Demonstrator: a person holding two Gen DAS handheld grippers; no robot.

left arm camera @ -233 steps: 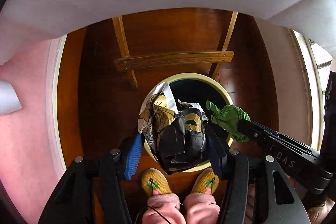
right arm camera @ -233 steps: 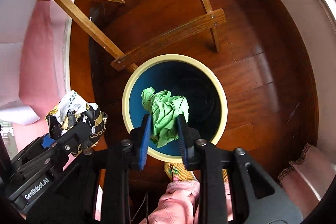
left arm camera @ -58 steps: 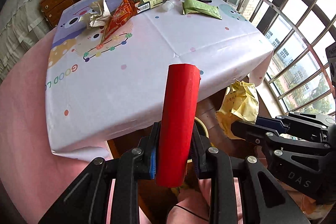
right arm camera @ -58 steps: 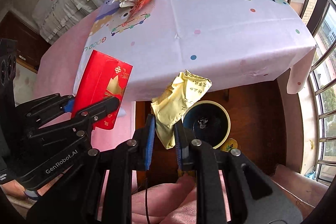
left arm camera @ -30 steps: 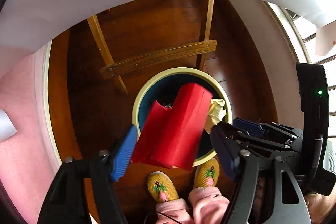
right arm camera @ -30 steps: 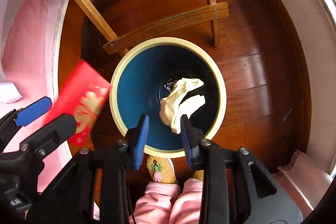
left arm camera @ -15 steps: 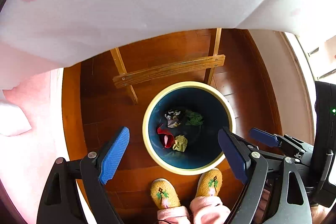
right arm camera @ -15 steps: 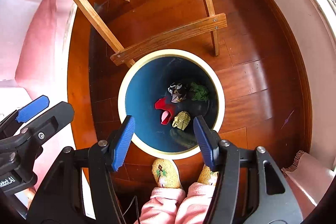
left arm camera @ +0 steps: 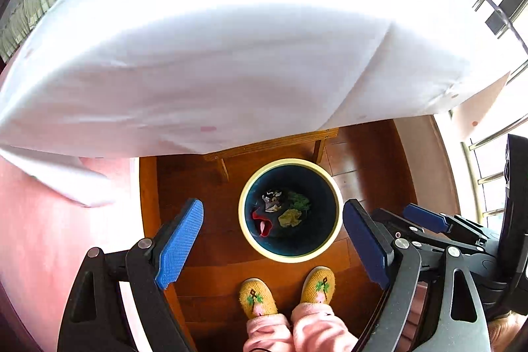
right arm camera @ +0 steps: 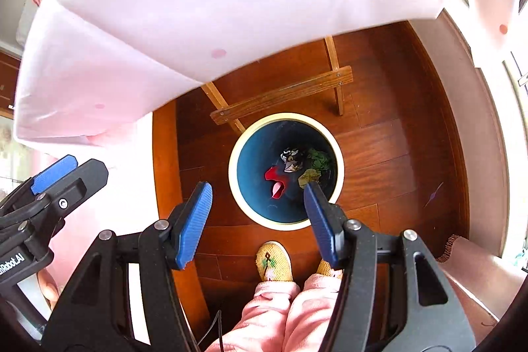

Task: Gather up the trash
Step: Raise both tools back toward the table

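Both your left gripper (left arm camera: pixel 274 240) and right gripper (right arm camera: pixel 259 221) hang spread and empty above the bin (right arm camera: pixel 235 174), so the drop looks finished; go up to the table (left arm camera: pixel 231 38) for more trash.

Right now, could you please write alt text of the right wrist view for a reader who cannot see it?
The open, empty right gripper hangs above a round trash bin on a wooden floor, with red, green and yellow trash inside. A white tablecloth hangs above; yellow slippers stand below the bin.
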